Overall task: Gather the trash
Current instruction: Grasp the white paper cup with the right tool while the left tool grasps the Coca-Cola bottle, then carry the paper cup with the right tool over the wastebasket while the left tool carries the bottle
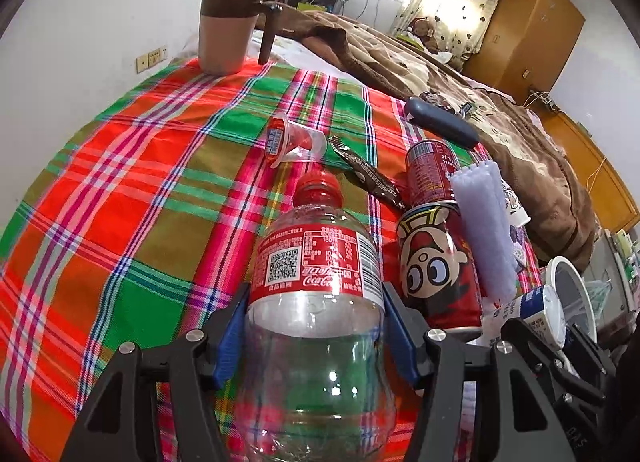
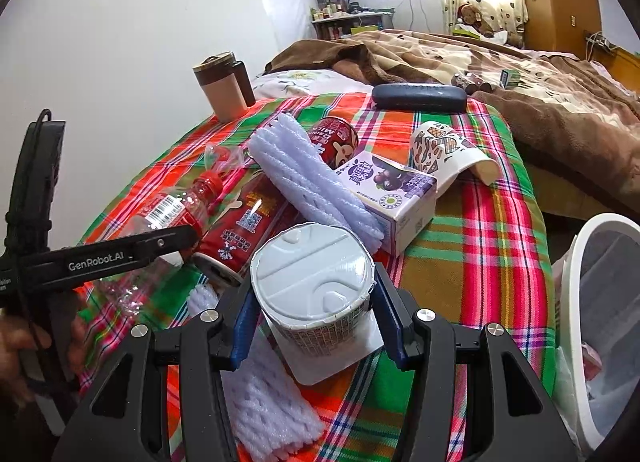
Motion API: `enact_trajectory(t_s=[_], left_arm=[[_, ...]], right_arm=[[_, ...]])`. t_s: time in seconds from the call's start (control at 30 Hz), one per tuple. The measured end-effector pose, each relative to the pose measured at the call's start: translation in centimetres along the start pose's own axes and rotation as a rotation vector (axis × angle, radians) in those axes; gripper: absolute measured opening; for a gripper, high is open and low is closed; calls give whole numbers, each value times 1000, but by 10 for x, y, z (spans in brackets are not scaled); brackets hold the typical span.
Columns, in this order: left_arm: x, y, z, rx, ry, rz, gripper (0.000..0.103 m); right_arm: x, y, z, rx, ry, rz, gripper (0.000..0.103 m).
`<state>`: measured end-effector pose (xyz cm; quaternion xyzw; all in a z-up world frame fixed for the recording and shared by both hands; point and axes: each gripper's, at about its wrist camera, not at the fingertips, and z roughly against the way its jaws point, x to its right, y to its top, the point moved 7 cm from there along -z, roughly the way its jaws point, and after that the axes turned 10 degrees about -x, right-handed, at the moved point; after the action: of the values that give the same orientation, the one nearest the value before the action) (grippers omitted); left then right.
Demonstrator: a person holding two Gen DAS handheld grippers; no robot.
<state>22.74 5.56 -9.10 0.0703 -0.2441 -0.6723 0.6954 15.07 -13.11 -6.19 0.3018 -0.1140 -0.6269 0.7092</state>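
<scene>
Nearest us, our left gripper point(image 1: 314, 326) has its blue-padded jaws closed on an empty clear plastic cola bottle with a red label point(image 1: 316, 282), lying on the red-and-green plaid cloth point(image 1: 120, 182). Our right gripper point(image 2: 314, 314) clamps a white foil-lidded yogurt cup point(image 2: 314, 282). At far right stands the white bin point(image 2: 576, 282). Farther off lie two red drink cans point(image 1: 436, 262), then a tan lidded mug point(image 1: 226, 30).

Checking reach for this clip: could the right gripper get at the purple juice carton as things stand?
Probably not yet: the right gripper looks shut on the yogurt cup, and the foam sleeve lies across the purple juice carton.
</scene>
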Motion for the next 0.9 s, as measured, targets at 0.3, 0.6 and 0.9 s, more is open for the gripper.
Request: enact_trajectory(t_s=[0.3, 0.6, 0.9], left_arm=[[9, -11, 27, 59, -6, -14, 62], [35, -25, 54, 103, -36, -58, 62], [67, -36, 64, 113, -68, -114, 62]], right_arm=[[6, -5, 9, 18, 17, -17, 53], [22, -13, 24, 28, 79, -69, 53], [34, -18, 40, 60, 127, -114, 53]])
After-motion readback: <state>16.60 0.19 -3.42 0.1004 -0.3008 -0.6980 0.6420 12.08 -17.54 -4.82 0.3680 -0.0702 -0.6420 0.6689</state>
